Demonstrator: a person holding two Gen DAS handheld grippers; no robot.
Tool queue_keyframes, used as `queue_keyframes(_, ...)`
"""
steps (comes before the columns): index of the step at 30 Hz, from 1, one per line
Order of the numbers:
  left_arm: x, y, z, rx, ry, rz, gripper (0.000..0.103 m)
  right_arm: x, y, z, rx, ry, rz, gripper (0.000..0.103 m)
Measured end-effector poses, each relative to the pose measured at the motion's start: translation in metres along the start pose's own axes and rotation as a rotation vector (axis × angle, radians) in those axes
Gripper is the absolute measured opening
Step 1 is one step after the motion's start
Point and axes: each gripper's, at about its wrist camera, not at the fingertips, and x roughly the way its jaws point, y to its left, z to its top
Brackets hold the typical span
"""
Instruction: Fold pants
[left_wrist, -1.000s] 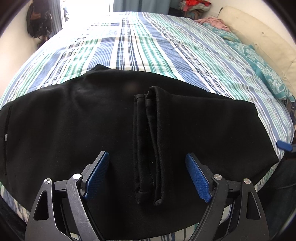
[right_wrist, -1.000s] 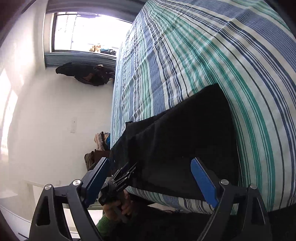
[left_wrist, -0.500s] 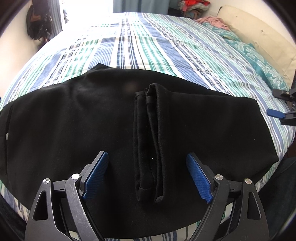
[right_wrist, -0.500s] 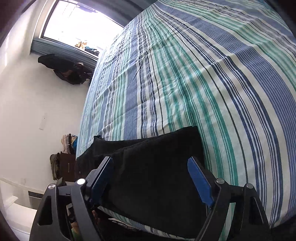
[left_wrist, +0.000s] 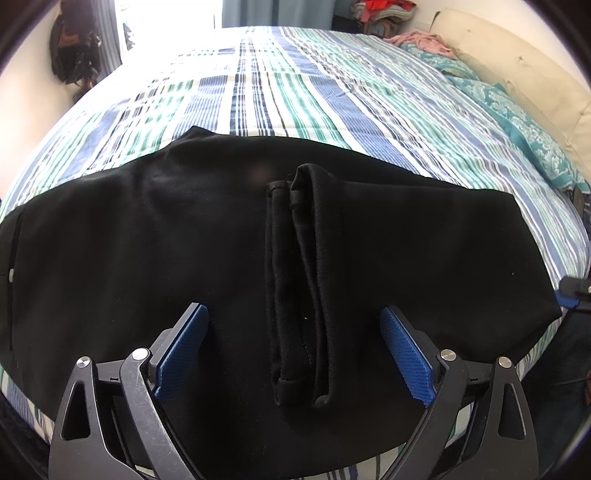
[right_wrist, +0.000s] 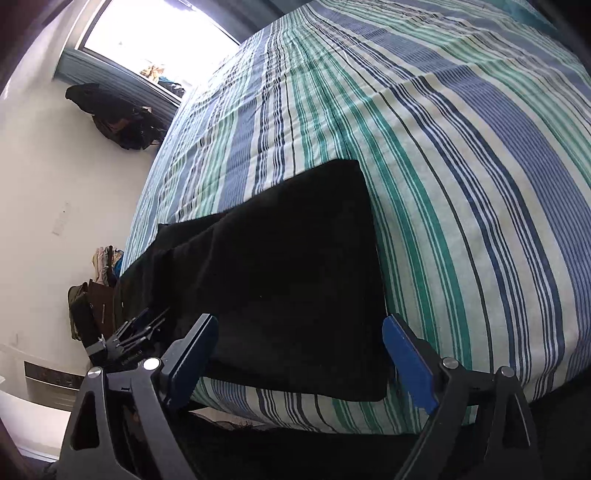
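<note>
both sets of jaws are spreading wider at this moment and neither pinches anything. the left gripper (left_wrist: 293, 338) hangs over the black pants (left_wrist: 147, 258), its 2 blue pads standing either side of the rolled leg cuffs (left_wrist: 299, 295) without touching the cloth as far as i can tell. the right gripper (right_wrist: 299, 350) frames the end of the same garment (right_wrist: 288, 277), with cloth between the pads in the view but nothing pressed.

the pants lie on the striped bedspread (left_wrist: 280, 92), close to the near edge of the bed, spread wide from left to right. judging by the shape, 1 fold is already made: the leg ends have been brought back to lie on top, about the middle of the flat black panel, and the right-hand end shows as a neat squared edge. what is left, i judge, is at least 1 more fold to bring the long panel down to a compact stack, plus some smoothing of the bunched cuffs. neither tool has hold of an edge for that yet.

as to pose, the left gripper points steeply down at the cuffs from the near side of the bed. the right gripper also tilts down, rolled to 1 side so the bed appears slanted, and looks along the pants from their right end. the left tool (right_wrist: 129, 339) shows at the lower left of its view, and a tip of the right tool (left_wrist: 572, 295) sits at the far right edge of the left view, just beside the garment's end.
</note>
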Motion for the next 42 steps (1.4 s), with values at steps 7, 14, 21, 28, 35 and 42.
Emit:
queue_keyframes(7, -0.008, 0.008, 0.001, -0.03, 0.002, 0.0, 0.096, -0.021, 0.013, -0.012, -0.067, -0.166, -0.027, 0.09)
queue_keyframes(14, -0.04, 0.058, 0.021, -0.211, -0.063, -0.016, 0.096, -0.043, 0.017, -0.02, -0.096, -0.277, -0.074, 0.09)
queue_keyframes(21, -0.07, 0.169, 0.044, -0.318, -0.049, 0.089, 0.096, -0.036, 0.016, -0.015, -0.086, -0.275, -0.07, 0.09)
queue_keyframes(28, -0.098, 0.308, 0.056, -0.475, 0.013, 0.12, 0.096, -0.035, 0.017, -0.016, -0.088, -0.274, -0.057, 0.09)
queue_keyframes(35, -0.058, 0.341, 0.04, -0.492, 0.151, 0.11, 0.096, -0.024, 0.02, -0.016, -0.098, -0.232, -0.054, 0.09)
queue_keyframes(42, -0.008, 0.33, 0.041, -0.414, 0.241, 0.212, 0.103, -0.021, 0.024, -0.018, -0.119, -0.22, -0.072, 0.09)
